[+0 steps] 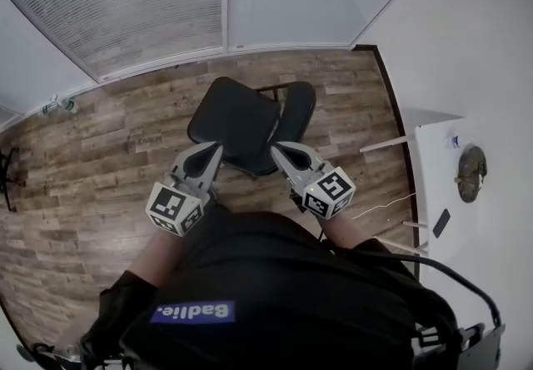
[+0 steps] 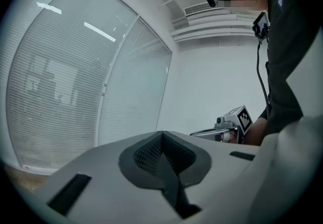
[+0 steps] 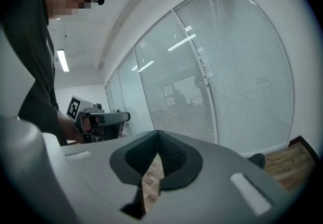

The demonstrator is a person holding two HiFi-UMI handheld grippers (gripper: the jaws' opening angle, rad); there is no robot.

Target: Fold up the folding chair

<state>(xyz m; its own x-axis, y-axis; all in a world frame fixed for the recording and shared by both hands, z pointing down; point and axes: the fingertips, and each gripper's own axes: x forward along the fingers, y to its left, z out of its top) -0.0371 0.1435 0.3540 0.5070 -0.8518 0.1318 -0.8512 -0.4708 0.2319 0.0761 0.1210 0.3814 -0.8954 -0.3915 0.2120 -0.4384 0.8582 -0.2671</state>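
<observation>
The folding chair (image 1: 241,120) is seen standing unfolded on the wooden floor (image 1: 100,160), in the middle of the head view, with its black seat laid flat and its rounded backrest to the right of it. Both tongs are held over the near edge of the seat. The left tongs (image 1: 215,146) are pressed together with nothing between them, as is shown in the left gripper view, and the right tongs (image 1: 277,147) are likewise pressed together and empty. In the head view their tips overlap the seat edge, but whether the chair is touched cannot be told. Neither gripper view shows the chair, only the far blinds (image 1: 125,2). No folding is judged to have been begun.

Several failures can be foreseen. With the tongs pressed together no hold can be taken, so the seat could only be nudged. If it is pushed and not lifted, the chair may be slid across the smooth floor. If the seat is raised from one side only, the frame may be twisted or tipped over. A white counter (image 1: 433,185) stands just to the right and could be struck if the chair is swung that way.
</observation>
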